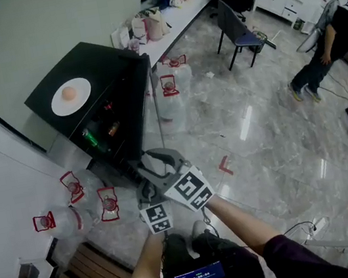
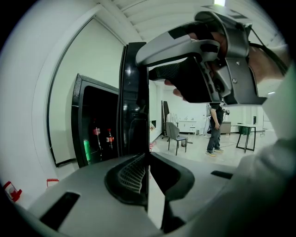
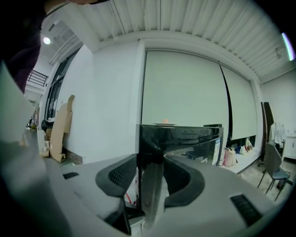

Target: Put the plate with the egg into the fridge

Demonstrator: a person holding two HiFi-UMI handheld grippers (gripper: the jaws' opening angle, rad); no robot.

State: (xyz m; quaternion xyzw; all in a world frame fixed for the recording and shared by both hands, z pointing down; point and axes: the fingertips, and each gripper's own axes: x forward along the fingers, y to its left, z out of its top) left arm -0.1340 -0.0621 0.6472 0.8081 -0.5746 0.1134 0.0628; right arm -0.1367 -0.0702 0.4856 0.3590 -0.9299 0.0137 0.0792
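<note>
At a black box-shaped fridge [image 1: 101, 60] on a glossy, grey-veined stone floor [image 1: 260, 133], a person works two hand-held grippers against its open door [image 1: 150, 116]. The door is a dark, reflective glass pane swung out from the cabinet and seen nearly edge-on from the head view. Behind it, lit shelves hold bottles [image 2: 101, 136] and cans.

Both grippers meet at the door's free edge. The left gripper [image 2: 148, 173] has its ribbed dark pads pressed onto the thin pane from either side. The right gripper [image 3: 150, 173] pinches the same edge just above it, its pads closed in on the glass.

Clear, rounded water jugs [image 1: 109, 203] with red handles stand on the floor beside the fridge and under a long white counter [image 1: 174, 25].

A round, flat white plate [image 1: 83, 99] sits level on the fridge's matte top, near the middle and well apart from both grippers. It is not yet inside. A small, pale orange, smooth egg [image 1: 69, 92] rests near the plate's centre. From above it looks almost round, so which way its long axis points cannot be told.
</note>
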